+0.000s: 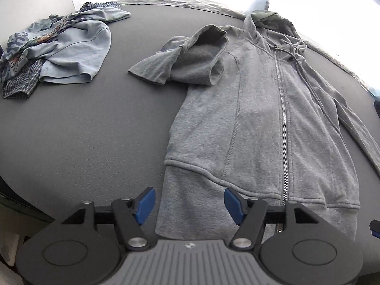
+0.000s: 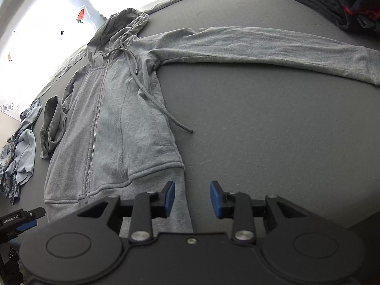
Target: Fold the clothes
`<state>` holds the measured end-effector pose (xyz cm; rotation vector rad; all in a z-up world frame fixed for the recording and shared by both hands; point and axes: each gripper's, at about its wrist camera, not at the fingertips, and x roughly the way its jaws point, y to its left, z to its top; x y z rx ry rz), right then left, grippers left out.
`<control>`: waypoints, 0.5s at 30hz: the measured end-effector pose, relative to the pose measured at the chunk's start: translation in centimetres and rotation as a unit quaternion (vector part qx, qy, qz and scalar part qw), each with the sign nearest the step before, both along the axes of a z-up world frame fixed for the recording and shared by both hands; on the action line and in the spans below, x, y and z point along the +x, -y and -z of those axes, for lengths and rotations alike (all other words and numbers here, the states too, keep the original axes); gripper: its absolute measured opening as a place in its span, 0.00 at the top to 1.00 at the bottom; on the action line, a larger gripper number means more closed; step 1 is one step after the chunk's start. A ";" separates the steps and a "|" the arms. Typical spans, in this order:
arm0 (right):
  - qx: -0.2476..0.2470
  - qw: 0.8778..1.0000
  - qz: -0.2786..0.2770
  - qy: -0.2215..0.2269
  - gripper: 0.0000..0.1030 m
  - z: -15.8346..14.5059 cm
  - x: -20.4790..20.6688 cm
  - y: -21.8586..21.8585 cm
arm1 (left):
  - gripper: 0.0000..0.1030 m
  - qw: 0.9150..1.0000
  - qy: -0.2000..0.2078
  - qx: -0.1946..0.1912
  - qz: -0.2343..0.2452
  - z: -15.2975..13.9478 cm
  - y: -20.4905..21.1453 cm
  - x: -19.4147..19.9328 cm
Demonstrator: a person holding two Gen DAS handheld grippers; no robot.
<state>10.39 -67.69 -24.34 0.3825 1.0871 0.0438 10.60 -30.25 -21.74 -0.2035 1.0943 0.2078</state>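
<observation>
A grey zip-up hoodie [image 1: 258, 118] lies flat on the dark grey table, front up, hood at the far edge. Its left sleeve [image 1: 187, 57] is bunched and folded back near the shoulder. In the right wrist view the same hoodie [image 2: 111, 123] has its other sleeve [image 2: 261, 45] stretched straight out to the right. My left gripper [image 1: 189, 204] stands open above the hem's left corner, nothing pressed between its blue pads. My right gripper [image 2: 192, 199] is open too, over the hem's right corner, and its pads do not pinch the cloth.
A heap of light blue and checked clothes [image 1: 54, 52] lies at the table's far left. Dark folded garments [image 2: 332, 2] are stacked at the far right. Bare table surface [image 2: 273, 130] spreads right of the hoodie. The left gripper's edge [image 2: 21, 218] shows at lower left.
</observation>
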 end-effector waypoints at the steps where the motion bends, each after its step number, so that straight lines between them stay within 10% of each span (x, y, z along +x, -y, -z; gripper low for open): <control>1: -0.005 1.000 0.001 0.002 0.67 0.0 0.2 0.3 | 0.37 1.000 -0.003 0.003 0.011 0.2 0.8 0.5; 15: -0.064 0.989 0.120 0.059 0.58 0.0 0.7 11.5 | 0.15 0.993 -0.066 0.051 0.089 5.1 10.0 5.9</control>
